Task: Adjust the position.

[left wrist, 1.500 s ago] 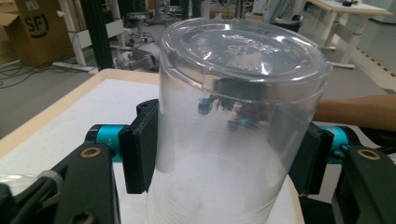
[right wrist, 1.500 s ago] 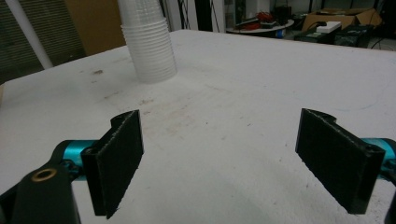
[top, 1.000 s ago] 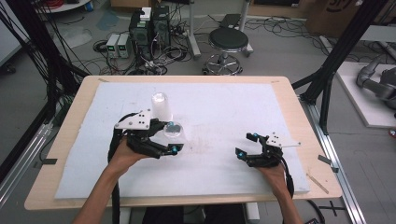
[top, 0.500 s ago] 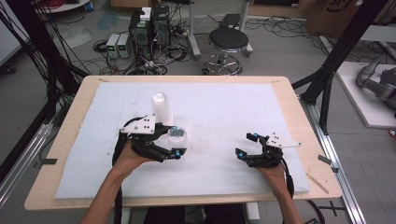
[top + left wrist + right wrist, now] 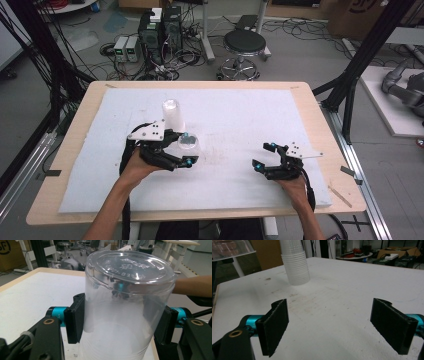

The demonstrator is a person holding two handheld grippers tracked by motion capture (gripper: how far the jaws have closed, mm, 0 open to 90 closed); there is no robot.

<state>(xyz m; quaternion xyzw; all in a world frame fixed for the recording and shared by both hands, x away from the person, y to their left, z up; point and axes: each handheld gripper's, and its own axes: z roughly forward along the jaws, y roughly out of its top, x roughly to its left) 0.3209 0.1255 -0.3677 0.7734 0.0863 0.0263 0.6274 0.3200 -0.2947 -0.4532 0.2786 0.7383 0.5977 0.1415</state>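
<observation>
A clear plastic cup (image 5: 189,146) stands upside down on the white foam mat (image 5: 240,120), near the middle of the mat's left half. The left gripper (image 5: 187,150) has its two black jaws on either side of this cup. In the left gripper view the cup (image 5: 125,307) is big and close, and its flat bottom with raised letters faces up. One black pad (image 5: 75,317) presses on one side of the cup, and the other pad touches the other side. So the claw is closed on the cup.

Just behind the cup, on the far side from the person, a stack of clear cups (image 5: 172,115) stands upside down on the mat. From above, the stack looks like one tall cup. The right gripper view shows the stack (image 5: 295,265) from the side, and there you can see many rims piled together at its lower end.

The right gripper (image 5: 265,156) rests on the mat well to the right of the cup, with the person's hand (image 5: 292,187) behind it. Its claw is wide, with nothing in it. In the right gripper view the two black pads (image 5: 274,325) stand far apart, with bare mat between them. That view also shows small dark marks on the mat near the stack.

The high view shows the wooden table (image 5: 320,120) under the mat, and a black stool (image 5: 244,45) on the floor beyond the table.
</observation>
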